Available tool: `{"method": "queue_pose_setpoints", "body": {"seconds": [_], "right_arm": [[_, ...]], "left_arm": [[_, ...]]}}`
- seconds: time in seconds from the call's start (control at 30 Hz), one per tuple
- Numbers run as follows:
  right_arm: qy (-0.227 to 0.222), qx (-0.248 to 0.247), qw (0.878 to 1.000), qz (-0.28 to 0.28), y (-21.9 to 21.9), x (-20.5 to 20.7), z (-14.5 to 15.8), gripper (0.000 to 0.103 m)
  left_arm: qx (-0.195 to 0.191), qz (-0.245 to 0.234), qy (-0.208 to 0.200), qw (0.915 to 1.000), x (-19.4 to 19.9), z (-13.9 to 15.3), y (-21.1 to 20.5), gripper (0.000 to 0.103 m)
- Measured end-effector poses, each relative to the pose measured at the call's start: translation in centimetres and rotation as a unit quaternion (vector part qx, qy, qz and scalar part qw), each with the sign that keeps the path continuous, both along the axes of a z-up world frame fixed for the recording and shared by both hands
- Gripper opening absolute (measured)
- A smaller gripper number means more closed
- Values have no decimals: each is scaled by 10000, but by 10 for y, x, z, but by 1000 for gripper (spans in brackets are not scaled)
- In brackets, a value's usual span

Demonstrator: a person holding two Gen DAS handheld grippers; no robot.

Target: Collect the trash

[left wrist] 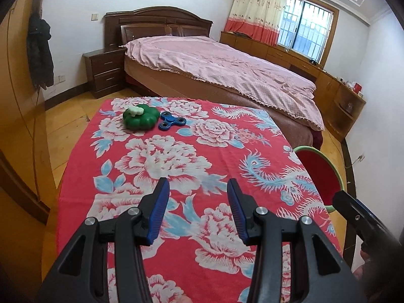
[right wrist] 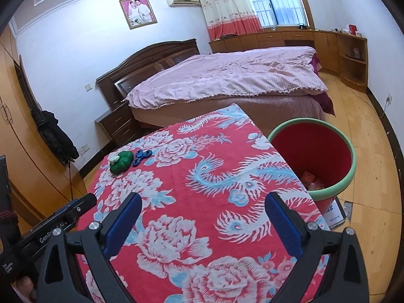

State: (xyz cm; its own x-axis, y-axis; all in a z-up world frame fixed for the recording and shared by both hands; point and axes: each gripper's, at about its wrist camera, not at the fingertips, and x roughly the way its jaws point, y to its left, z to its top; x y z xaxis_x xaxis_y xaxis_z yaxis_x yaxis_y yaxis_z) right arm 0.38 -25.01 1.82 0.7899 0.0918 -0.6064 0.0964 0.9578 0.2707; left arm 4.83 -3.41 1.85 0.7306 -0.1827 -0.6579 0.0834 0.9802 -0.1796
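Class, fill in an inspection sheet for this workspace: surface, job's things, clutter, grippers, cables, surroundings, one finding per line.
Surface: table under a red floral cloth, mostly bare.
Job's things: red bin with a green rim beside the table's right edge, some items inside.
Clutter: green pumpkin-shaped toy and blue fidget spinner close together at the far left of the cloth.
Grippers: left gripper open, empty; right gripper wide open, empty.
Cables: thin cord on the floor to a wall socket.
Surroundings: bed, nightstand, curtained window.
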Motion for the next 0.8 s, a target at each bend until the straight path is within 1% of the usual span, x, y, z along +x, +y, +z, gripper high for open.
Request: {"method": "queue_pose_setpoints", "body": {"seconds": [0.27,0.8], "right_arm": [[-121,-10,9999,-38,2,-10,8,101],[-110,3,9999,-49,0,-11,8,101]], "left_arm": [[-26,31,-102,9999,-8,5,1,47],[-17,59,-115,9999,-9,6,3,47]]}}
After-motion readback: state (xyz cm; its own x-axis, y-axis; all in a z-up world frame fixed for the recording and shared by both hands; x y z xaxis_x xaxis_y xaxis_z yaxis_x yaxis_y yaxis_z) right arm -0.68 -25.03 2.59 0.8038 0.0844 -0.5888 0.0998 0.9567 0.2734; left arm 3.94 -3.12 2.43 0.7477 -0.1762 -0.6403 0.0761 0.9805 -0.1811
